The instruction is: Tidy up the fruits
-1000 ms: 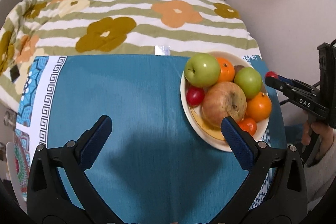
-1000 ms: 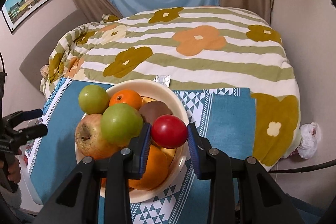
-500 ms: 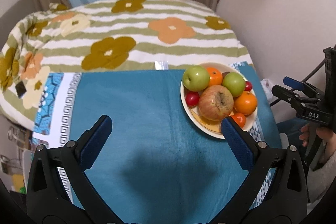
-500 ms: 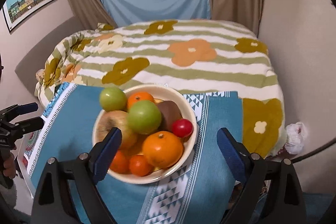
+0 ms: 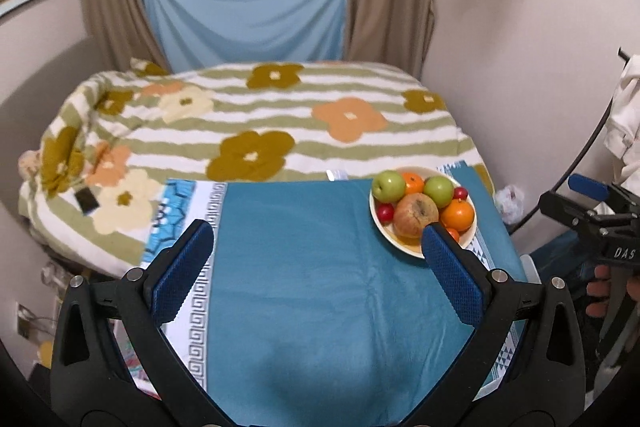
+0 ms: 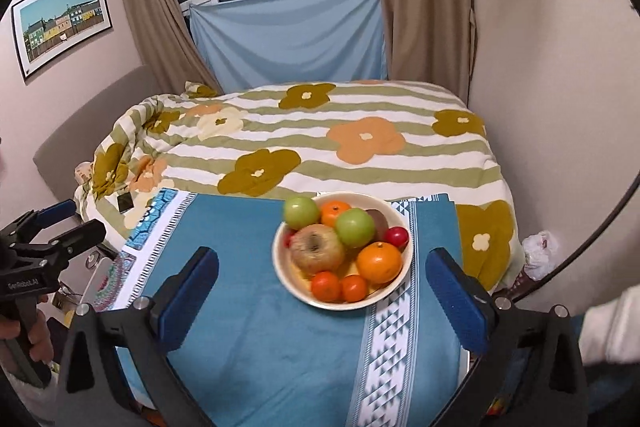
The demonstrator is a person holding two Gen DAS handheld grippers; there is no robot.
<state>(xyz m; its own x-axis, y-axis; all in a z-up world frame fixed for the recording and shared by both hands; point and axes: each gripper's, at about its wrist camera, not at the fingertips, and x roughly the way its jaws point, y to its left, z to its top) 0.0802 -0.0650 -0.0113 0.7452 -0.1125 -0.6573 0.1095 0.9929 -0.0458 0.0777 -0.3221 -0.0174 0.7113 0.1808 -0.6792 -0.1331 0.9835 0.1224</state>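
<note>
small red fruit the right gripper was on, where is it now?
In the bowl, at its right rim in the right wrist view: the small red fruit sits beside the dark brown fruit and above the big orange, clear of the right gripper.

Left gripper (image 5: 316,259): jaws spread wide, nothing between them, held above the near edge of the table. Right gripper (image 6: 320,287): jaws equally wide, empty, raised near the table's near right corner.
</note>
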